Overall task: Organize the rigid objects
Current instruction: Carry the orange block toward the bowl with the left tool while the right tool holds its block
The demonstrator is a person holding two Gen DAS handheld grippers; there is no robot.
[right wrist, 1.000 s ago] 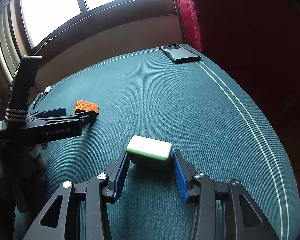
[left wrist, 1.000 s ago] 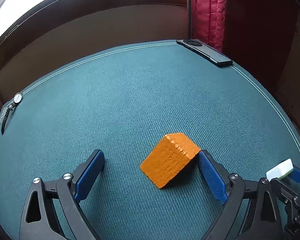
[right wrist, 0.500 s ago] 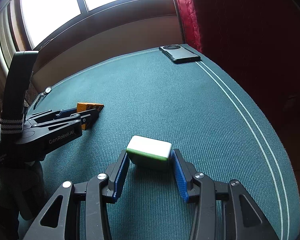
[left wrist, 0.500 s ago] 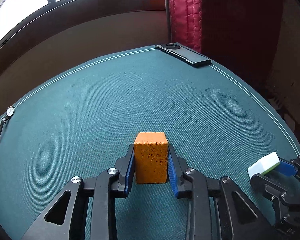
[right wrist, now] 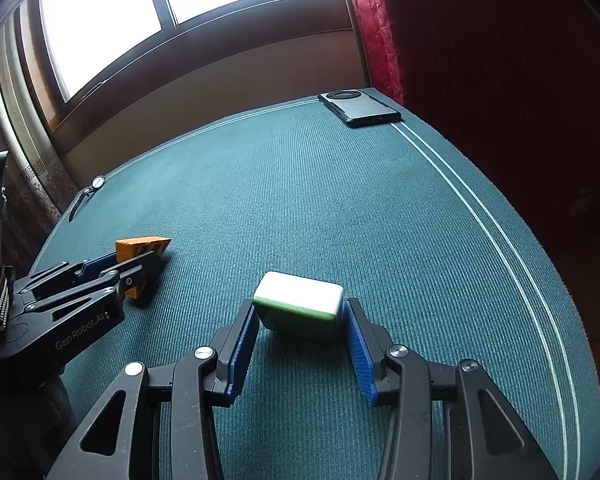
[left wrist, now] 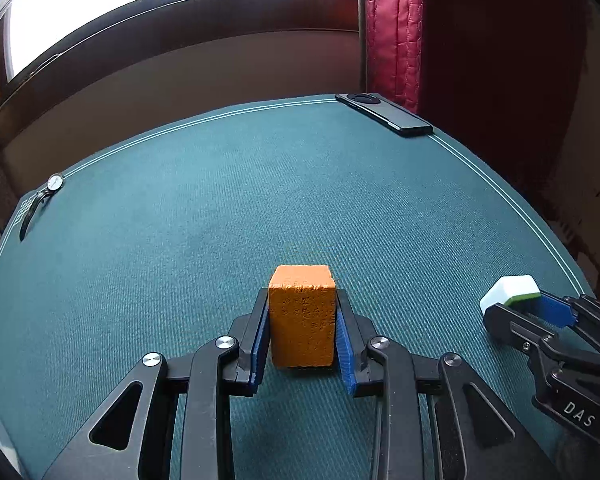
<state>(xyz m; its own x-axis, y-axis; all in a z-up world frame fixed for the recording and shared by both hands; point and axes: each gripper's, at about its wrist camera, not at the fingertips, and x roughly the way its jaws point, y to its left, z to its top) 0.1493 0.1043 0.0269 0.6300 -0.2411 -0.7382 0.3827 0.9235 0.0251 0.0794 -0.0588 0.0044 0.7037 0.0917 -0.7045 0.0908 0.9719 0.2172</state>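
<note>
On the table [left wrist: 260, 184], both grippers clench: left [left wrist: 302, 330] on block [left wrist: 302, 320], right [right wrist: 298, 330] on tile [right wrist: 300, 300], whose shallow hold risks slipping.

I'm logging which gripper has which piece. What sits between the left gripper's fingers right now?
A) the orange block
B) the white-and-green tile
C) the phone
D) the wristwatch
A: in the left wrist view the left gripper has its blue pads pressed on both sides of the orange block, while the white-and-green tile sits in the right gripper.
</note>
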